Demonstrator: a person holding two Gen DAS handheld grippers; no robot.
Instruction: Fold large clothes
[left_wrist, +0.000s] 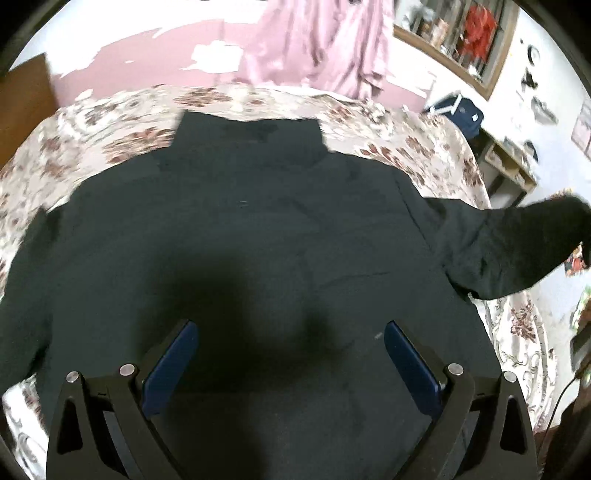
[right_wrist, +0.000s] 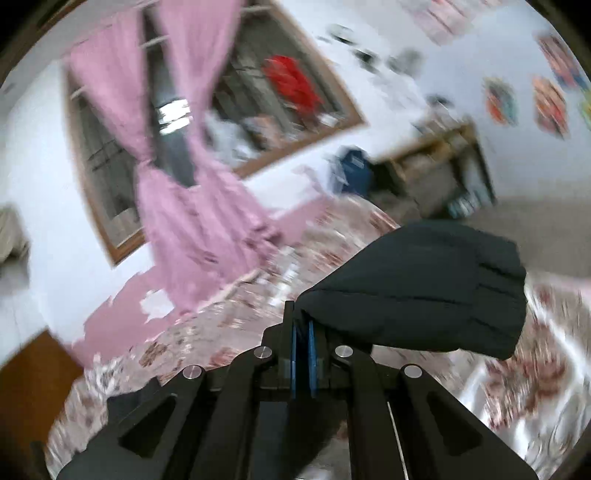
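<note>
A large black garment (left_wrist: 240, 229) lies spread flat on a bed with a floral cover (left_wrist: 110, 125). My left gripper (left_wrist: 288, 332) hovers over its near part, jaws wide open and empty. One sleeve (left_wrist: 517, 243) is lifted off the bed at the right. In the right wrist view my right gripper (right_wrist: 303, 325) is shut on the black sleeve (right_wrist: 424, 284), which bunches up and hangs to the right of the fingers above the floral bed cover (right_wrist: 332, 240).
Pink curtains (right_wrist: 192, 206) hang at a window behind the bed. A wooden shelf (right_wrist: 436, 166) and a blue bag (right_wrist: 354, 170) stand by the wall at the right. A brown wooden panel (left_wrist: 22, 103) is at the far left.
</note>
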